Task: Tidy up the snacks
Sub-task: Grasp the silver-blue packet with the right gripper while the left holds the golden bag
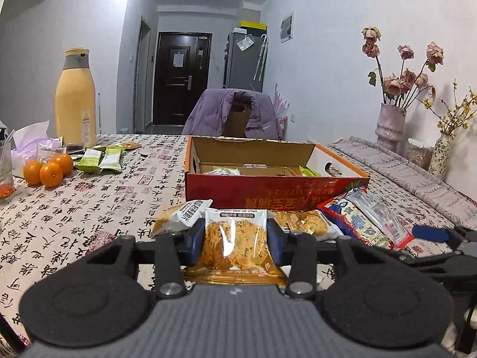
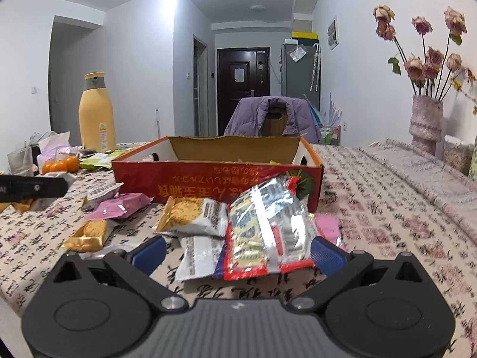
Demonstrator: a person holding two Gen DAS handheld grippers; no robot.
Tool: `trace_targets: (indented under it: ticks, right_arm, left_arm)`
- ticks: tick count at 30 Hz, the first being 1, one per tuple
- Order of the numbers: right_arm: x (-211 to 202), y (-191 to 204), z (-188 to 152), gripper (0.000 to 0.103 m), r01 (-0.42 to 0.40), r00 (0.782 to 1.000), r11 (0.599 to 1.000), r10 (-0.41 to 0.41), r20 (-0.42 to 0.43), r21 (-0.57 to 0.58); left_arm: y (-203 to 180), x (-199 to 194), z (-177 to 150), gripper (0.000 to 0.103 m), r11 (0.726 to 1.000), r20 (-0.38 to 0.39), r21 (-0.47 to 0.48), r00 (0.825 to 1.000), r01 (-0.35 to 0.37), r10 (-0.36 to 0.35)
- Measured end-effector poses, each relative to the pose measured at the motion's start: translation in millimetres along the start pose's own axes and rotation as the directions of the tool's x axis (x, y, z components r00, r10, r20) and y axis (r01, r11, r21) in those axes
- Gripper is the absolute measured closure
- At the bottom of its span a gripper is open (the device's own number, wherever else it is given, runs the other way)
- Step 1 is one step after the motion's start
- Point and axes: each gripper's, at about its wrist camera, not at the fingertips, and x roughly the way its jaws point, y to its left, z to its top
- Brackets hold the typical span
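My left gripper (image 1: 235, 235) is shut on a clear-and-white packet of golden crisps (image 1: 234, 240), lifted just above the table in front of the red cardboard box (image 1: 268, 186). The open box holds a few snacks. More crisp packets (image 1: 179, 216) and a red-edged bag (image 1: 366, 222) lie below the box's front wall. In the right wrist view my right gripper (image 2: 238, 252) stands open, its blue fingers on either side of the red-edged silvery bag (image 2: 268, 223) without pressing it. A gold-and-white crisp packet (image 2: 193, 214) and pink packets (image 2: 122, 205) lie beside it. The red box (image 2: 217, 179) stands behind.
A tall yellow flask (image 1: 76, 98), oranges (image 1: 49, 168) and green packets (image 1: 101, 159) sit at the back left. Vases of dried flowers (image 1: 390, 125) stand at the right. A chair with a purple jacket (image 1: 235, 113) is behind the table. The cloth (image 1: 89, 208) is printed with script.
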Motion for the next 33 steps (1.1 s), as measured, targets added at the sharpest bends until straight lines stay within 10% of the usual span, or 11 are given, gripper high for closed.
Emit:
trace_targets:
  ticks: [19,33]
  right_arm:
    - [80.0,8.5,22.7,0.024,0.119,0.98,0.963,-0.153,-0.124,-0.242]
    - [43.7,3.9,27.8,0.049,0.098,0.995,0.97,-0.103,-0.014,-0.221]
  left_arm:
    - [2.1,15.5,-1.5,0.06,0.999,-0.021,0.0,0.999,-0.037,0.037]
    - [-0.1,25.2,1.3,0.06,1.0,-0.027,0.006,0.999,-0.027,0.027]
